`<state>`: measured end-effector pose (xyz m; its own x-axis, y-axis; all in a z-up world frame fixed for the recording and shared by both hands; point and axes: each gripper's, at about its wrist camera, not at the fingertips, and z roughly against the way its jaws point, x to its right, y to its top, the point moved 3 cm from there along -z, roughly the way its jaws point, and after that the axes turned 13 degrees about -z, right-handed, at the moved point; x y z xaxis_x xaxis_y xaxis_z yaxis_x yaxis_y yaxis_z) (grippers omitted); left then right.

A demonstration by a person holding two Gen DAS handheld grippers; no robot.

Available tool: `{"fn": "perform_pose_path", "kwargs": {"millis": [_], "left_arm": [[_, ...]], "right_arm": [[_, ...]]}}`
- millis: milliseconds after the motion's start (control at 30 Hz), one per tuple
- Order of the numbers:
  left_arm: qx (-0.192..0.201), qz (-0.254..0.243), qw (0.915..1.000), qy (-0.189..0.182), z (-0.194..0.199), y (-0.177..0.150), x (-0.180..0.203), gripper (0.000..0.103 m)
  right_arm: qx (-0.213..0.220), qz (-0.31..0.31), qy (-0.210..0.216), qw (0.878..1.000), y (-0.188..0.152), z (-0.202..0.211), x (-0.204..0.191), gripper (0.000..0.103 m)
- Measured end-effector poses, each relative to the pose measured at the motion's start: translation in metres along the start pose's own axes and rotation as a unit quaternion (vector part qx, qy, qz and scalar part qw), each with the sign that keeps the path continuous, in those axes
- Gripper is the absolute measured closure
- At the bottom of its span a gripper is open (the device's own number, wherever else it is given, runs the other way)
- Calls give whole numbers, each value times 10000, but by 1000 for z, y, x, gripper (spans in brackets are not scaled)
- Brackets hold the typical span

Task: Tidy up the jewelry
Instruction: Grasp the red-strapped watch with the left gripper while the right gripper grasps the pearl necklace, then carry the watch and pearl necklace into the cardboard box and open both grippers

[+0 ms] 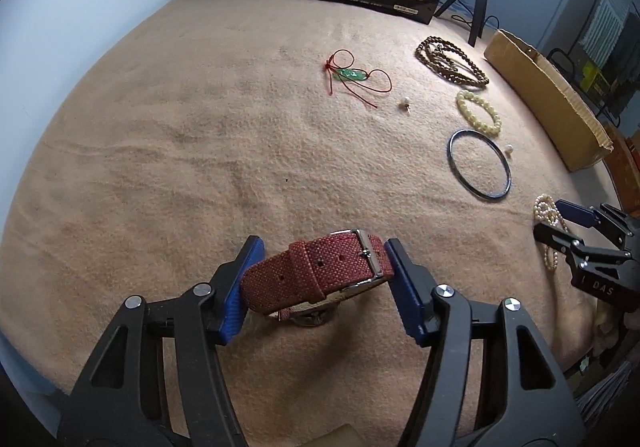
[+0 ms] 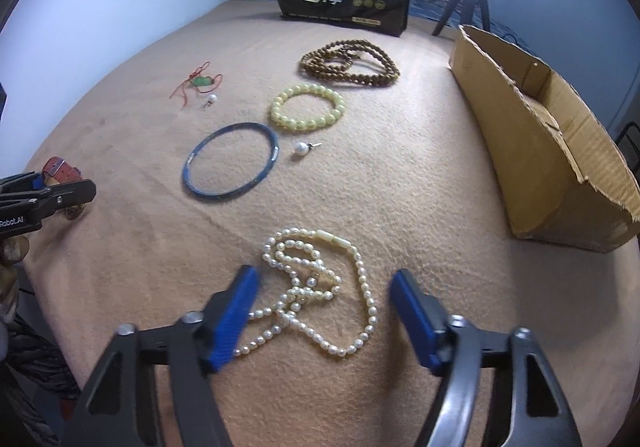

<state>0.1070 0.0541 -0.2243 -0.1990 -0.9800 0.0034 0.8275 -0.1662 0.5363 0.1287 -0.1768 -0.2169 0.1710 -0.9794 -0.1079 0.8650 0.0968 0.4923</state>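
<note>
Left wrist view: the left gripper has its blue-padded jaws pressed against both sides of a red woven-strap wristwatch, gripping it at the tan blanket. Further out lie a dark thin bangle and a yellow bead bracelet.

Right wrist view: the right gripper stands wide apart, holding nothing; a white pearl necklace lies heaped on the blanket between its jaws. A torn cardboard box sits to the right.

Red woven watch buckled (strap looped), pearl necklace tangled, blue bangle, yellow bead bracelet on blanket
</note>
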Motion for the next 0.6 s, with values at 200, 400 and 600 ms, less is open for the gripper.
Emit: {"fn": "perform_pose_path", "kwargs": {"millis": [200,400,600], "left_arm": [[111,1,9999,57,7,1,-1,42],[281,-99,9995,109,17,6,2,42],[447,-243,9986,153,29,12,10,43]], "right_arm": [[-14,286,113,9995,-1,5,-12,83],[-86,-48,409,9991,5,11,-1,99],[84,-321,548,9979,15,27,7,99]]}}
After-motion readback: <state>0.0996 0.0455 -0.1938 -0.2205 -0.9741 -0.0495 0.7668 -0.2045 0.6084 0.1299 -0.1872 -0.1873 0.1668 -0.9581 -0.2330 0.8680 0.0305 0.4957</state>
